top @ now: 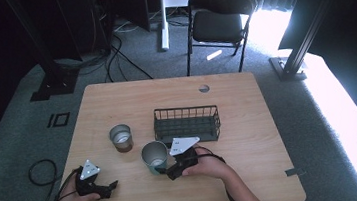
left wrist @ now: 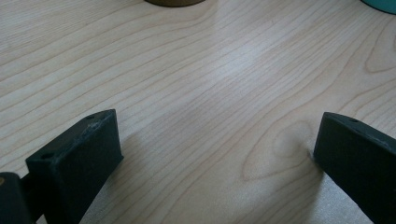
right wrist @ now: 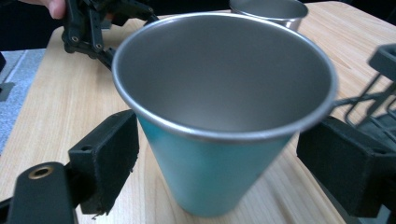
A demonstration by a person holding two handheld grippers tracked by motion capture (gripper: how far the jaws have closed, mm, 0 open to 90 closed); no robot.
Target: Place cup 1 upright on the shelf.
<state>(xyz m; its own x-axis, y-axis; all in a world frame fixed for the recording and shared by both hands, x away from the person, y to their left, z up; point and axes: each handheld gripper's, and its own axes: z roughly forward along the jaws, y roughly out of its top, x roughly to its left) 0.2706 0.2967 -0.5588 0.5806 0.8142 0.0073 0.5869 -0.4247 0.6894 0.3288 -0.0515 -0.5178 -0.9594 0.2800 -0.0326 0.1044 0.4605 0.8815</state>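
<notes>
Dim room, harsh daylight glare at right, soft low-resolution views, blurred near edges.

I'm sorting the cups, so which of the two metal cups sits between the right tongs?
The teal-sided steel cup, between the open right tongs; the brown-sided steel cup stands apart, farther left.

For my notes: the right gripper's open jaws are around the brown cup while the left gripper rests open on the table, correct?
Not quite: the right gripper straddles the teal cup, as the right gripper view shows. The brown cup stands apart. The left gripper is indeed open over bare table.
</notes>
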